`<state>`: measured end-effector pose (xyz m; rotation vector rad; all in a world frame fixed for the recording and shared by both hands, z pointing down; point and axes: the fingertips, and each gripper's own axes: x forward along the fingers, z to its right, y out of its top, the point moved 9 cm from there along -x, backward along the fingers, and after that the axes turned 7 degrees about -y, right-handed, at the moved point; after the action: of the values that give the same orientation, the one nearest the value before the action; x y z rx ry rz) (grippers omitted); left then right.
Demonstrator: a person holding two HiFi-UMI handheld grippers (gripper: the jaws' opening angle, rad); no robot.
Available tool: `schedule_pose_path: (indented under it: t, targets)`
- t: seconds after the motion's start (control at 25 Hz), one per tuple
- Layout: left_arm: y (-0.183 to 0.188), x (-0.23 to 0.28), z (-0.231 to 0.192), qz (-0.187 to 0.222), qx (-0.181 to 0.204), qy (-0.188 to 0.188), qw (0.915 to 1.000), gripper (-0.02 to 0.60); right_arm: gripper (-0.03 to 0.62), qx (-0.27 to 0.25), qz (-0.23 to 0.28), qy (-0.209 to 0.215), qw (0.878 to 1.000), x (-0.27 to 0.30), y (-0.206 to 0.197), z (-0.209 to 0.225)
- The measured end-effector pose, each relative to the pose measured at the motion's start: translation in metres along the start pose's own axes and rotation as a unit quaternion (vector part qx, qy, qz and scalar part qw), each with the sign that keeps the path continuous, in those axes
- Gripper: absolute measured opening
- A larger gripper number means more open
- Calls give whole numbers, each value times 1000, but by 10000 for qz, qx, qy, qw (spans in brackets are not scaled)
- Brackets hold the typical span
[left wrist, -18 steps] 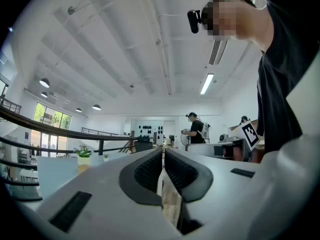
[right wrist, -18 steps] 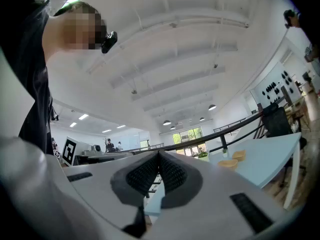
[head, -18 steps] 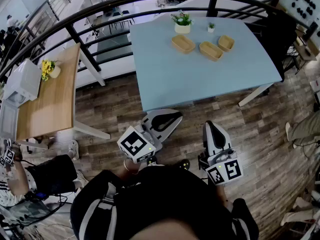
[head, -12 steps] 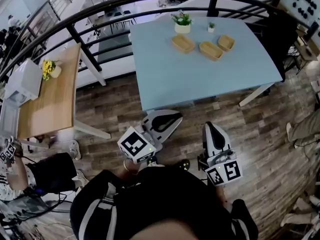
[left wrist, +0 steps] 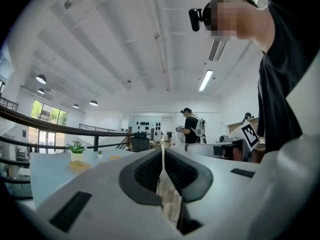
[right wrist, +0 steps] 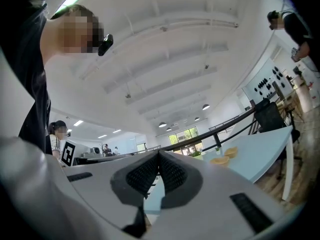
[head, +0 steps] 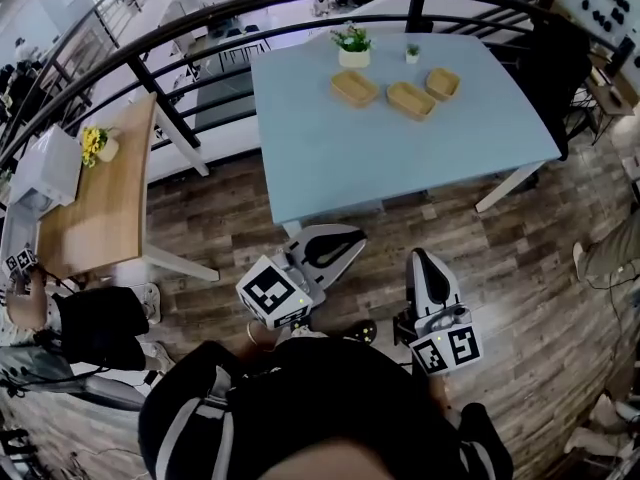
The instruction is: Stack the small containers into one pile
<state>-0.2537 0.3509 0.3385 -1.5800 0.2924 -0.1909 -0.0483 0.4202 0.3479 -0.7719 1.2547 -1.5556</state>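
Three small tan containers sit apart near the far edge of the light blue table (head: 400,158): one at the left (head: 354,88), one in the middle (head: 411,99), one at the right (head: 441,83). My left gripper (head: 340,232) and right gripper (head: 421,258) hang low over the wooden floor, well short of the table, both shut and empty. The left gripper view shows its tips (left wrist: 163,151) pressed together, with the containers (left wrist: 80,165) small at the left. In the right gripper view the tips (right wrist: 159,154) meet too, with the containers (right wrist: 224,157) far off on the table.
A potted plant (head: 352,44) and a smaller pot (head: 411,53) stand behind the containers. A black railing (head: 200,28) curves past the table's far side. A wooden table (head: 95,198) with yellow flowers (head: 95,140) is at left. A person sits at lower left (head: 60,318); other people stand further off.
The head view has shifted slightly, so the table sits a little higher and further left in frame. Both grippers stay low and shut in about the same place.
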Motion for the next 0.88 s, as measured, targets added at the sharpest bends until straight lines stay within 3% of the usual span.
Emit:
schedule_pose_path:
  t: [0.56,0.88]
  targets:
    - [-7,61,24,-91,-1,63,9999,21,0,175,9,-34,9998,-27,10,65]
    - [-7,66,30,-191,49,282,9994,21,0,257,26,108,9996,-27,10,78]
